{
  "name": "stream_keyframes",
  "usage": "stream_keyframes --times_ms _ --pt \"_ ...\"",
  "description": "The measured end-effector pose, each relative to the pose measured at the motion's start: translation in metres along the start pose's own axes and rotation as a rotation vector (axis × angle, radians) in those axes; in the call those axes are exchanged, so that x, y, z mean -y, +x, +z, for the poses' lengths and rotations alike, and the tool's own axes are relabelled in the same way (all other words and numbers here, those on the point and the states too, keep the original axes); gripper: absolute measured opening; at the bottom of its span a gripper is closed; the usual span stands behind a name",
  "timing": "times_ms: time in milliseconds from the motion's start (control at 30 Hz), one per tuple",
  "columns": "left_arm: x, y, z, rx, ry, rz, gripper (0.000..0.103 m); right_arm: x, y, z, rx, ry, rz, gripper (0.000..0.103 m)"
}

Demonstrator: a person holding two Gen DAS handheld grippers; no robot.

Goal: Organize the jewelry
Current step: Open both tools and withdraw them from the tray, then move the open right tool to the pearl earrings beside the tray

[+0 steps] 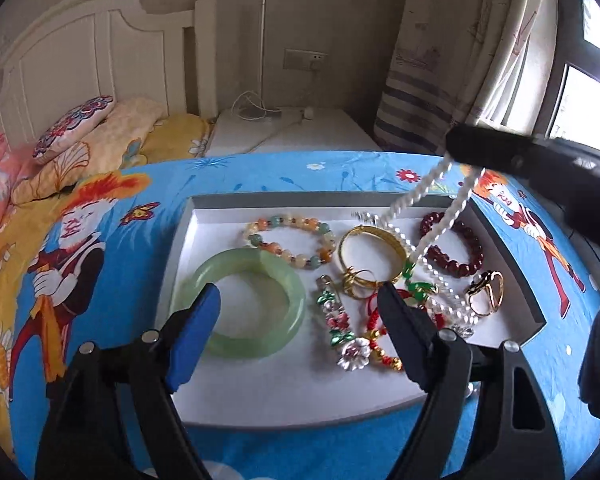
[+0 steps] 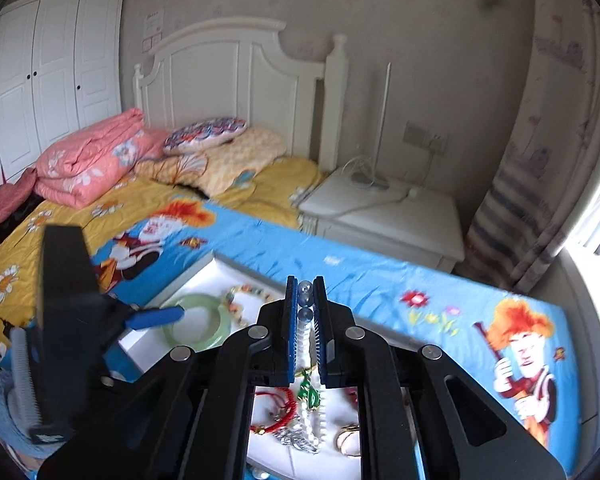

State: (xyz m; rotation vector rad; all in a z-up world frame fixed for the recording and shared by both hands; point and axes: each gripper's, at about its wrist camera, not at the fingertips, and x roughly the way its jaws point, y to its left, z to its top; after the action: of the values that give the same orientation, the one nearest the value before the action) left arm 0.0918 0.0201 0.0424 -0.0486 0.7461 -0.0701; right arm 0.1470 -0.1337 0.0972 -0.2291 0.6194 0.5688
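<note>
The tray (image 1: 500, 240) lies on the bed's cartoon-print sheet (image 1: 260, 168). In the left wrist view, the jade bangle (image 1: 236, 304) occupies the tray's left part, with the multi-stone bead bracelet (image 1: 290, 242) behind it. The gold bangle (image 1: 370, 254) sits to the right of the bead bracelet, and the dark bead bracelet (image 1: 452, 246) is further right. A ring (image 1: 488, 292) lies near the right wall. The flower charm strand (image 1: 340, 328) lies in front of the gold bangle. The pearl necklace (image 1: 428, 208) hangs from the right gripper (image 2: 305, 304) onto the tray. The nightstand (image 1: 300, 132) stands beyond the bed's far edge, beside the headboard (image 1: 100, 60).
</note>
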Motion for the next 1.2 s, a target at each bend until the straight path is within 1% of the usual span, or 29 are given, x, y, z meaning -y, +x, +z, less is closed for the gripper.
stream_keyframes --times_ms 100,167,233,333,400,433,467,500,533,600,633,667,733,867,967,1067,1133,1200 --pt "-0.01 -0.021 -0.011 0.031 -0.024 0.037 0.082 -0.007 0.025 -0.009 -0.058 -0.005 0.03 0.01" --pt "-0.015 -0.038 -0.02 0.073 -0.043 0.043 0.087 -0.014 0.039 -0.012 -0.094 -0.002 0.056 0.01" --pt "-0.019 -0.051 -0.03 0.114 -0.048 0.048 0.091 -0.022 0.049 -0.014 -0.125 -0.006 0.079 0.01" --pt "-0.019 -0.054 -0.037 0.123 -0.023 0.058 0.091 -0.04 0.059 -0.017 -0.174 -0.033 0.139 0.012" --pt "-0.019 -0.05 -0.041 0.108 -0.031 0.05 0.091 -0.047 0.06 -0.019 -0.198 -0.05 0.143 0.026" --pt "-0.02 -0.047 -0.042 0.1 -0.036 0.048 0.091 -0.049 0.058 -0.021 -0.201 -0.051 0.142 0.048" --pt "-0.02 -0.044 -0.044 0.09 -0.036 0.05 0.091 -0.05 0.054 -0.022 -0.193 -0.05 0.144 0.064" --pt "-0.02 -0.042 -0.045 0.077 -0.034 0.051 0.091 -0.049 0.046 -0.025 -0.178 -0.043 0.146 0.067" --pt "-0.02 -0.042 -0.045 0.077 -0.035 0.046 0.091 -0.046 0.039 -0.027 -0.165 -0.03 0.145 0.067" --pt "-0.02 -0.045 -0.047 0.09 -0.039 0.042 0.095 -0.034 0.018 -0.034 -0.123 0.022 0.143 0.067" --pt "-0.02 -0.046 -0.047 0.092 -0.039 0.039 0.098 -0.026 0.006 -0.039 -0.1 0.053 0.141 0.067" --pt "-0.019 -0.046 -0.048 0.088 -0.039 0.035 0.099 -0.018 -0.004 -0.043 -0.079 0.08 0.135 0.068" --pt "-0.02 -0.043 -0.048 0.074 -0.042 0.035 0.099 0.003 -0.029 -0.059 -0.032 0.158 0.116 0.072" --pt "-0.023 -0.039 -0.048 0.051 -0.062 0.033 0.099 0.038 -0.071 -0.102 0.025 0.297 0.075 0.074" --pt "-0.025 -0.037 -0.048 0.038 -0.076 0.032 0.099 0.055 -0.085 -0.14 0.009 0.395 0.074 0.074" --pt "-0.025 -0.037 -0.048 0.031 -0.079 0.042 0.099 0.056 -0.083 -0.169 -0.038 0.427 0.077 0.074" --pt "-0.022 -0.037 -0.05 0.02 -0.07 0.049 0.099 0.055 -0.079 -0.17 -0.049 0.435 0.084 0.074" --pt "-0.015 -0.042 -0.052 0.006 -0.045 0.077 0.099 0.049 -0.075 -0.166 -0.055 0.4 0.075 0.075"
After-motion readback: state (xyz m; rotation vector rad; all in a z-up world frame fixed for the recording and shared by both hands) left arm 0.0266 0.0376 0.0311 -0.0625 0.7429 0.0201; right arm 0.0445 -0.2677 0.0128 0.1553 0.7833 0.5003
